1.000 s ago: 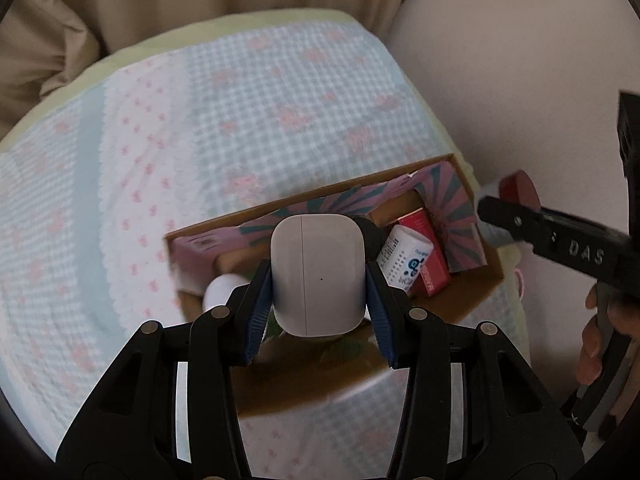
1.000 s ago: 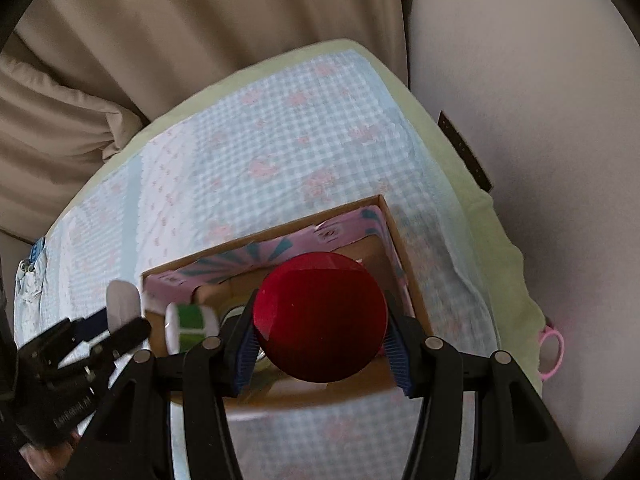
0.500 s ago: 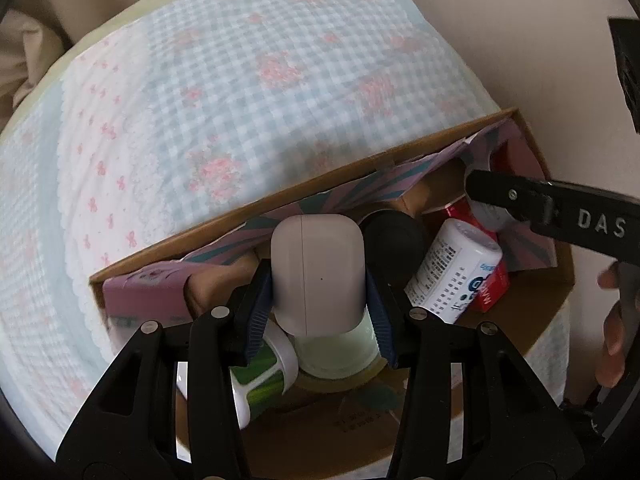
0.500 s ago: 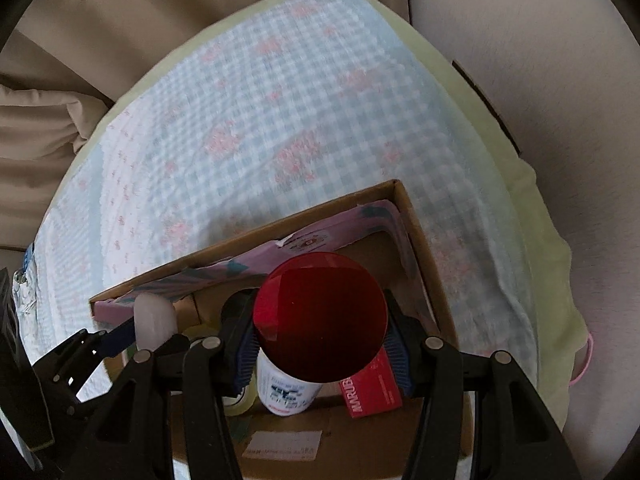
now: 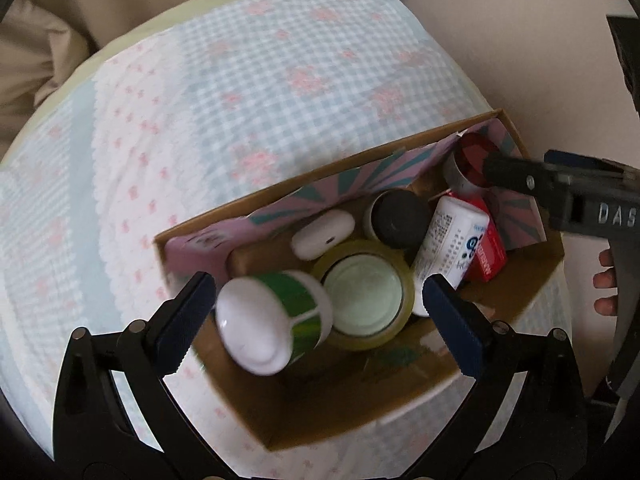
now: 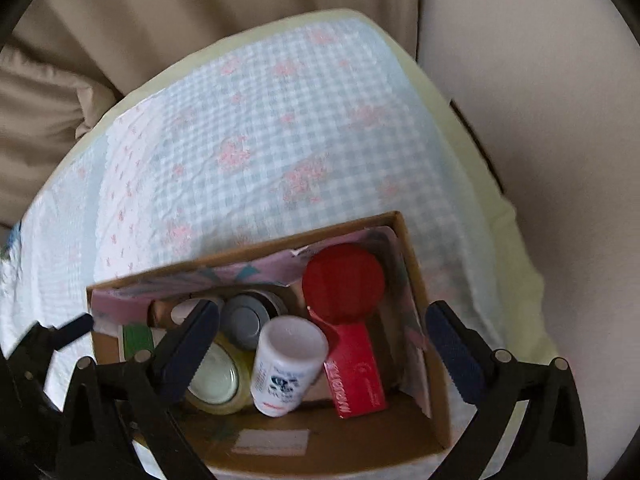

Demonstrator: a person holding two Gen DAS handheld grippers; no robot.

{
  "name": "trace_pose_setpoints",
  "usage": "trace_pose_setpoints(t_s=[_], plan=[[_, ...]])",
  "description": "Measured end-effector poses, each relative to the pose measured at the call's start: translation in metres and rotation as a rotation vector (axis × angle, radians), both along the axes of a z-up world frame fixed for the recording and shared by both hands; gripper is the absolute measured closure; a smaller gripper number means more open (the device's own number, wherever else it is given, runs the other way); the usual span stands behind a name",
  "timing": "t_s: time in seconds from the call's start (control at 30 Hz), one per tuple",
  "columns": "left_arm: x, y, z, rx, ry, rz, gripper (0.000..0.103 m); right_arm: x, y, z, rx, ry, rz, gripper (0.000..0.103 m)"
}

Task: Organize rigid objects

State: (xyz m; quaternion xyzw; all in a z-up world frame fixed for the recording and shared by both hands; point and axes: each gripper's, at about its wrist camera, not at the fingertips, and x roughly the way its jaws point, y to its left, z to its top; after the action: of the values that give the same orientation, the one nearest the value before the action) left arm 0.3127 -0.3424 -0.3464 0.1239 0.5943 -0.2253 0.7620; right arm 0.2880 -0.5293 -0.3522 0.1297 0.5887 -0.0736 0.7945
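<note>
A cardboard box (image 5: 532, 276) (image 6: 424, 432) stands on the checked cloth. In it lie a white earbud case (image 5: 324, 234), a red-lidded jar (image 5: 468, 164) (image 6: 344, 284), a white bottle (image 5: 452, 240) (image 6: 288, 364), a red carton (image 5: 486, 254) (image 6: 356, 372), a tape roll (image 5: 362, 292) (image 6: 218, 380), a dark-lidded jar (image 5: 398, 216) (image 6: 248, 318) and a green-and-white jar (image 5: 272, 320). My left gripper (image 5: 316, 312) is open and empty over the box's near left. My right gripper (image 6: 324, 352) is open and empty over the box's right half.
The box stands on a blue-and-white checked cloth with pink flowers (image 5: 248, 92) (image 6: 280, 140) over a pale green cushion (image 6: 500, 216). Beige curtain (image 6: 160, 16) hangs behind, a pale wall (image 6: 540, 80) at the right. A pink patterned liner (image 5: 352, 180) lines the box's far wall.
My left gripper opened and the white earbud case dropped into the box. My right gripper opened and the red-lidded jar now sits in the box's far right corner.
</note>
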Motion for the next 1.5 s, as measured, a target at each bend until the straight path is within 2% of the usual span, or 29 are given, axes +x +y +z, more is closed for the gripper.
trace_pose_setpoints(t_s=[0.1,0.3,0.5,0.7,0.9,1.1,1.2,1.33,1.5], plan=[[-0.003,0.008,0.007,-0.005,0.002,0.015,0.000,-0.009,0.004,0.003,0.008,0.006,0.034,0.000],[-0.016,0.017,0.033,-0.031,-0.026,0.022,0.000,-0.022,0.010,0.014,-0.002,0.003,0.023,0.000],[-0.032,0.039,0.071,-0.062,-0.075,0.042,0.000,-0.040,0.025,0.045,-0.029,-0.036,0.036,0.000],[-0.064,0.099,0.142,-0.121,-0.171,0.127,0.000,-0.067,0.062,0.100,-0.079,-0.108,0.083,0.000],[-0.107,0.180,0.224,-0.155,-0.299,0.219,0.000,-0.105,0.128,0.190,-0.096,-0.235,0.149,0.000],[-0.156,0.250,0.278,-0.162,-0.404,0.302,0.000,-0.143,0.191,0.257,-0.107,-0.351,0.185,0.000],[-0.184,0.278,0.296,-0.173,-0.456,0.343,0.000,-0.164,0.217,0.275,-0.131,-0.387,0.198,0.000],[-0.219,0.307,0.313,-0.178,-0.526,0.382,0.000,-0.190,0.241,0.283,-0.137,-0.421,0.204,0.000],[-0.244,0.319,0.321,-0.180,-0.575,0.390,0.000,-0.211,0.258,0.284,-0.159,-0.460,0.218,0.000]])
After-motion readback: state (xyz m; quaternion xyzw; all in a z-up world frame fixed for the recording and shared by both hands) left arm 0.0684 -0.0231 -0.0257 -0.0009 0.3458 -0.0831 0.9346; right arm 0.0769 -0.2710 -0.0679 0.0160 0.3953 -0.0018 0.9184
